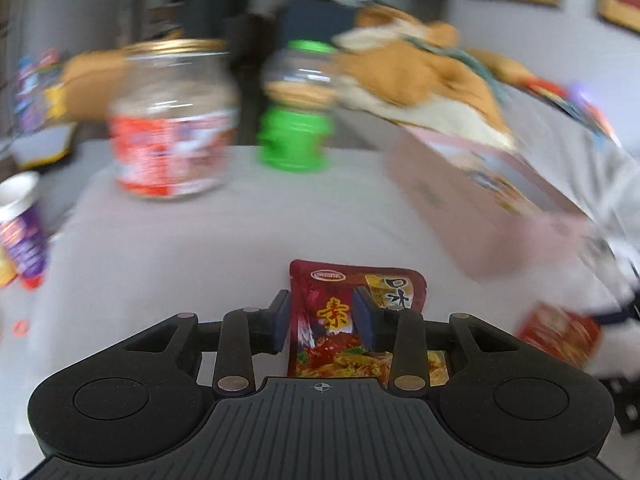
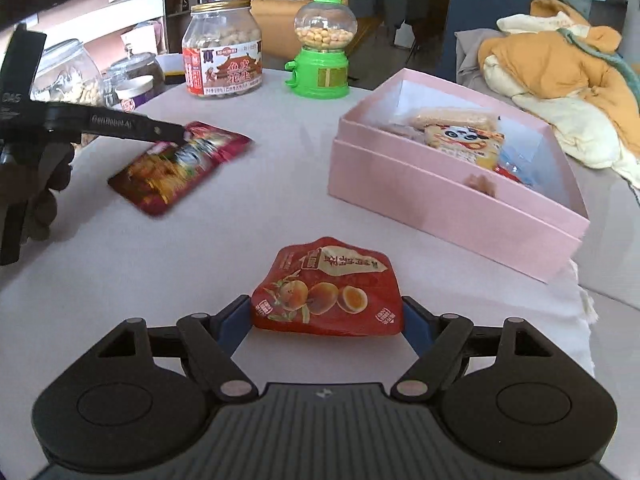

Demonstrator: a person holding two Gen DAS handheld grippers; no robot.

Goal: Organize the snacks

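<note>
On the surface (image 2: 280, 184), your left fingers (image 1: 322, 316) pinch a dark red noodle packet (image 1: 344, 320); your right fingers (image 2: 326, 320), spread, flank the egg snack pouch (image 2: 326, 288).

Egg snack pouch (image 2: 326, 292) lying at the front of the bench (image 2: 280, 200), open box (image 2: 452, 184) of snacks off to the right, noodle packet (image 2: 180, 164) left, peanut jar (image 2: 222, 50) and candy dispenser (image 2: 322, 50) side by side at the back.

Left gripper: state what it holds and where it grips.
The left gripper holds a dark red snack packet, its pads pinching the packet across its middle from both sides.
</note>
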